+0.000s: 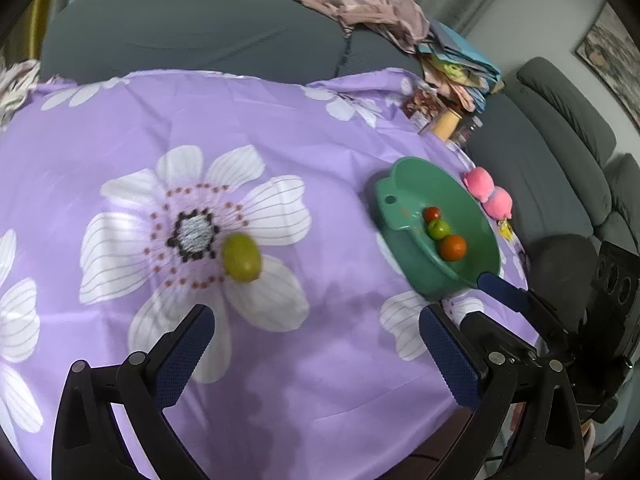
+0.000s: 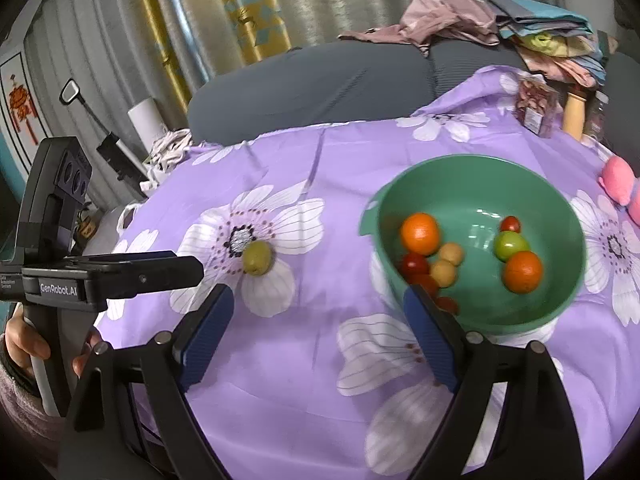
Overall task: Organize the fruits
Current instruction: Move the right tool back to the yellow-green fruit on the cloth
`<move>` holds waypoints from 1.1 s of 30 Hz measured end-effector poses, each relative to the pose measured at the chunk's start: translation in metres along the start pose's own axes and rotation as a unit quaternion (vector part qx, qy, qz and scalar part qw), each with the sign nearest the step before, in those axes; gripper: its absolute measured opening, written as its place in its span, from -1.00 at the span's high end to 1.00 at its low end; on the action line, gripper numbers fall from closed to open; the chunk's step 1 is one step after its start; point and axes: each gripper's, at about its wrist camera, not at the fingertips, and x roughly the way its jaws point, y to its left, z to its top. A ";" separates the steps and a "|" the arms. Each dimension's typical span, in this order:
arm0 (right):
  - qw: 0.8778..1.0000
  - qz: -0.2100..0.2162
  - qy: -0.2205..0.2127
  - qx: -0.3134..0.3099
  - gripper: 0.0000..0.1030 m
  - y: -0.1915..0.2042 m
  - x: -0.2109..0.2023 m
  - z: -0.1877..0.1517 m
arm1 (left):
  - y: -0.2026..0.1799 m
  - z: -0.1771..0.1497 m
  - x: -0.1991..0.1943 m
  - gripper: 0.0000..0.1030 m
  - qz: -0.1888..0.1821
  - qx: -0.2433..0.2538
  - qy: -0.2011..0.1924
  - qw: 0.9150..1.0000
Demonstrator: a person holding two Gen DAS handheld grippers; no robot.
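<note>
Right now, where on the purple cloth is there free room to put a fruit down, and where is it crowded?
Free: the wide stretch of the cloth between the green fruit and the bowl, and the near part in front of both grippers. Crowded: the far right corner, with jars and a pink toy behind and beside the bowl.

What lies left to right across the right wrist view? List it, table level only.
Black handheld left gripper → yellow-green oval fruit on the purple flowered tablecloth → round green plastic bowl holding fruits → pink plush toy at the right edge.
</note>
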 end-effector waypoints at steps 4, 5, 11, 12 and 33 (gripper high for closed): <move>1.000 0.003 0.011 -0.013 -0.71 0.015 0.007 -0.001 | 0.017 -0.005 -0.005 -0.97 0.001 -0.016 0.001 1.000; 1.000 0.004 0.014 -0.016 -0.71 0.019 0.009 -0.001 | 0.019 -0.006 -0.006 -0.97 0.000 -0.019 0.001 1.000; 0.999 0.007 0.032 -0.030 -0.71 0.035 0.021 -0.003 | 0.035 -0.013 -0.009 -0.97 -0.008 -0.033 0.004 0.999; 0.999 0.006 0.035 -0.033 -0.71 0.037 0.022 -0.003 | 0.038 -0.014 -0.009 -0.97 -0.010 -0.037 0.005 0.999; 0.994 0.009 0.088 -0.061 -0.71 0.062 0.058 -0.008 | 0.055 -0.013 0.001 -0.97 -0.042 -0.040 0.018 0.998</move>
